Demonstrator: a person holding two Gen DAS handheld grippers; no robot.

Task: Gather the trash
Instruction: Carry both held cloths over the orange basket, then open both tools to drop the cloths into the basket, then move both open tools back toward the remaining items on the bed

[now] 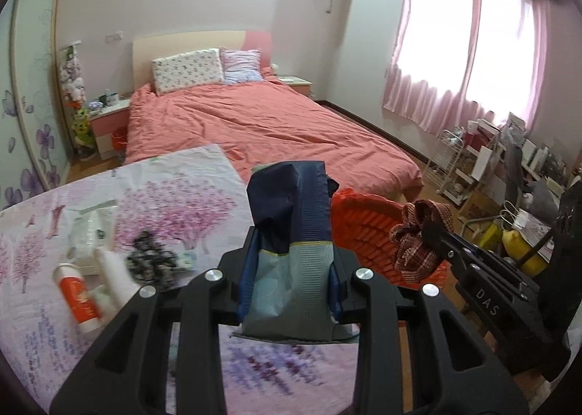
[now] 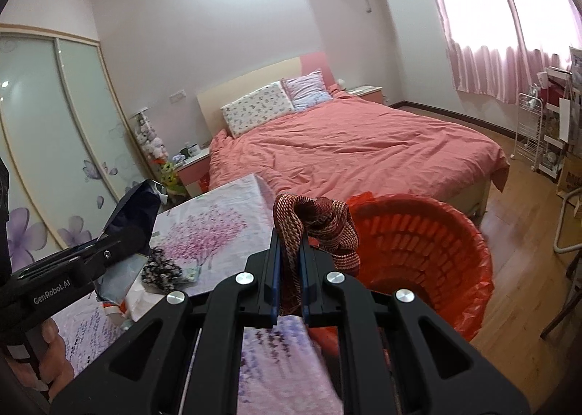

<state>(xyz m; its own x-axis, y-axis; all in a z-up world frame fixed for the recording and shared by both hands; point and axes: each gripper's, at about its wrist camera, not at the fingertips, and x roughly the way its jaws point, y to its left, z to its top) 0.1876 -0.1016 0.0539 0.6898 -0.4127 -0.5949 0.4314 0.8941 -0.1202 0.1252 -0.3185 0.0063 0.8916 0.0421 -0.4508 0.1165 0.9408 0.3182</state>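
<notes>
Right wrist view: the red woven strap (image 2: 320, 233) is pinched in the pressed-together right hand-held gripper (image 2: 289, 269), its loose end drooping toward the red-lined bin (image 2: 429, 251) at about three o'clock, just beside it. The left hand-held gripper (image 1: 294, 269) clamps a blue snack bag (image 1: 291, 218) upright, farther from the bin, above the tabletop (image 1: 182, 189). The bin's bottom is hidden.
</notes>
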